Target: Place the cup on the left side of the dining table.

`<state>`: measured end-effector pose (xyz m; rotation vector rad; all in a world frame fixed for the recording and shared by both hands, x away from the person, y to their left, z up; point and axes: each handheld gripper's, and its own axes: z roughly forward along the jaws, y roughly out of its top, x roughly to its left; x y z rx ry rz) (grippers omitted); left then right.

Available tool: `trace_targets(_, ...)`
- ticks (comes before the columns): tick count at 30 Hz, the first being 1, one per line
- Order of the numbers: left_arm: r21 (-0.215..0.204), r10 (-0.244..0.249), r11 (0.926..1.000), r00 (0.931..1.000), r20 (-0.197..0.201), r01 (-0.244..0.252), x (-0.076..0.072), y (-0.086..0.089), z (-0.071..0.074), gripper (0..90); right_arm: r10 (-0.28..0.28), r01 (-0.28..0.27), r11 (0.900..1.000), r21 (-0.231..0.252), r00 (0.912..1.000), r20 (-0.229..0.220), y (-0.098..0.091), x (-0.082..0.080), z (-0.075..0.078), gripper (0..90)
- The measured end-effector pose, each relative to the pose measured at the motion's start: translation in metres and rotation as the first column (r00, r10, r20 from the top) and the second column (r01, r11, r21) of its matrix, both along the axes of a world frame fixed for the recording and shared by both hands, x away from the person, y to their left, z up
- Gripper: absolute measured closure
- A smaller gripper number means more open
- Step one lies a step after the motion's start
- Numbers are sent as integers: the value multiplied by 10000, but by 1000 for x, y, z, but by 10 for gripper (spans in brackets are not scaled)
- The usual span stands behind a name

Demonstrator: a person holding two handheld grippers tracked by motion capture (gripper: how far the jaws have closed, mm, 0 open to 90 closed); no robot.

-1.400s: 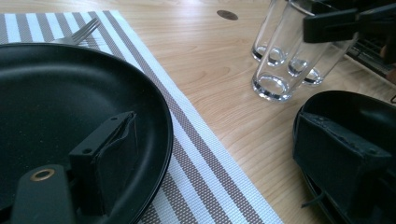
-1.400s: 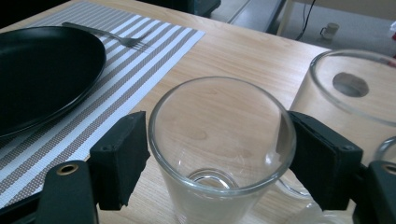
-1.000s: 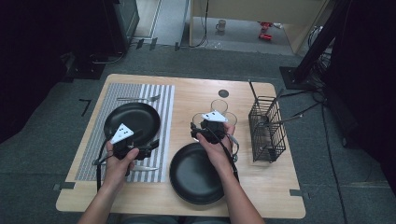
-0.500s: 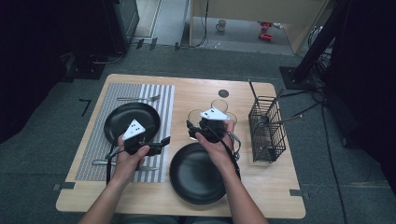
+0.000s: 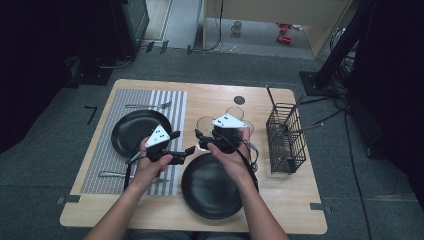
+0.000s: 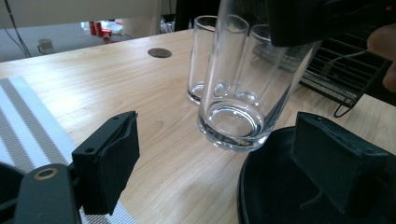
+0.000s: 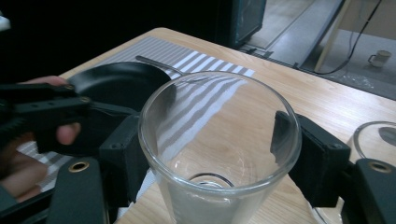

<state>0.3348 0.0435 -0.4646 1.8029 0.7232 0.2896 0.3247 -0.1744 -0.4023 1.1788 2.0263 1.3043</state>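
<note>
High view: pale wooden table (image 5: 210, 102) bearing a grey striped placemat (image 5: 107, 165) at left, with a round black plate (image 5: 131, 131) on it and a second round black plate (image 5: 210, 187) near the front edge; black wire cutlery basket (image 5: 286, 142) standing at right. Between them, right gripper (image 7: 210, 154) clamped on a tall clear drinking glass (image 7: 219, 140), pads pressing the wall from both sides just under the rim, glass upright and apparently lifted just above the far rim of the nearer plate, judging by the left gripper view. Two more clear glasses (image 6: 205, 56) standing on the wood just behind it. Left gripper (image 6: 219, 172) wide open, gripping nothing, jaws aimed level at the base of the held glass (image 6: 243, 93). Silver fork (image 5: 147, 105) lying at the far end of the placemat, another piece of silver cutlery (image 5: 112, 174) at the near end. Step in hand, by the look of it: carrying the glass toward a place setting, or passing it across to the free gripper. Next move calls for keeping the glass upright and clear of the plate rim, then lowering gently onto flat surface before loosening the pads.
</note>
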Motion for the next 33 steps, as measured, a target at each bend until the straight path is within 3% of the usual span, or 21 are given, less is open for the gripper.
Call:
trace_targets(6, -128, -356, 9993, 9994, -36, 356, 1, -10, -2, 157, 239, -239, 9997, 61, 9997, 27, 2, -4, 3, 292)
trace_targets(11, -158, -705, 9974, 9973, 202, 708, 1, -21, -3, 157, 637, -637, 9978, 174, 9980, 14, 4, -8, 6, 292)
trace_targets(13, -212, -738, 9970, 9969, 263, 743, 1, -22, -3, 157, 704, -704, 9973, 205, 9975, 11, 5, -9, 6, 291)
trace_targets(17, -511, -913, 9943, 9949, 420, 934, 0, -25, -3, 241, 986, -987, 9949, 193, 9951, 62, 7, -12, 8, 291)
trace_targets(22, -642, -1177, 9908, 9926, 306, 1194, 1, -28, -4, 274, 1400, -1400, 9895, 363, 9901, 47, 9, -16, 7, 291)
trace_targets(33, -560, -1672, 9839, 9848, 473, 1697, -2, -26, -2, 314, 1783, -1786, 9834, 308, 9839, 138, 13, -18, 2, 291)
